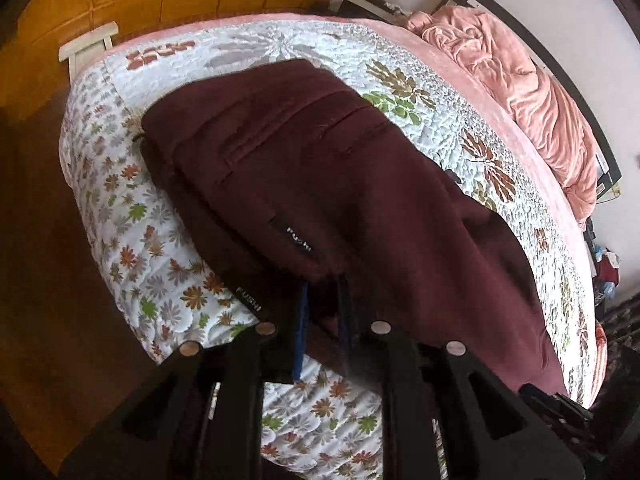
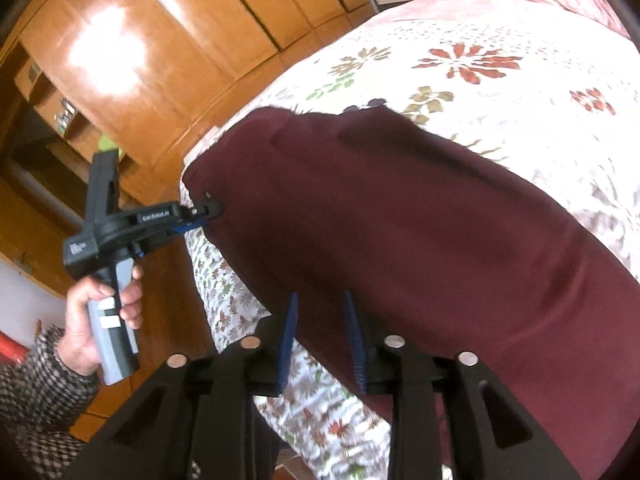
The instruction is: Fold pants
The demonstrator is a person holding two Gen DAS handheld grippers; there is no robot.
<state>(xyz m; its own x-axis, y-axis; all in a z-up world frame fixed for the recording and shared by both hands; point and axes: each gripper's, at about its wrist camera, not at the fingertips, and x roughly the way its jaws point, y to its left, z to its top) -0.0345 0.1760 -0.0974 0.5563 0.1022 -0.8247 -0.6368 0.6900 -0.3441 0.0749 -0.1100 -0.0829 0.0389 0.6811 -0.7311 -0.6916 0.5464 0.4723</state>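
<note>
Right wrist view, left to right: a person's hand (image 2: 105, 316) holds the left gripper (image 2: 212, 210), its jaws clamped on the near corner of the maroon pants (image 2: 400, 216), which lie folded on the floral quilt (image 2: 520, 80) at the bed's edge. The right gripper (image 2: 322, 340) has its blue fingers (image 2: 287, 344) slightly apart, the pants' hem just beyond the right-hand one and not pinched. Left wrist view: maroon fabric passes between the closed jaws.

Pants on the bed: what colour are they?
Dark maroon pants, plain fabric, lying on the floral quilt; clearest in the right wrist view.
</note>
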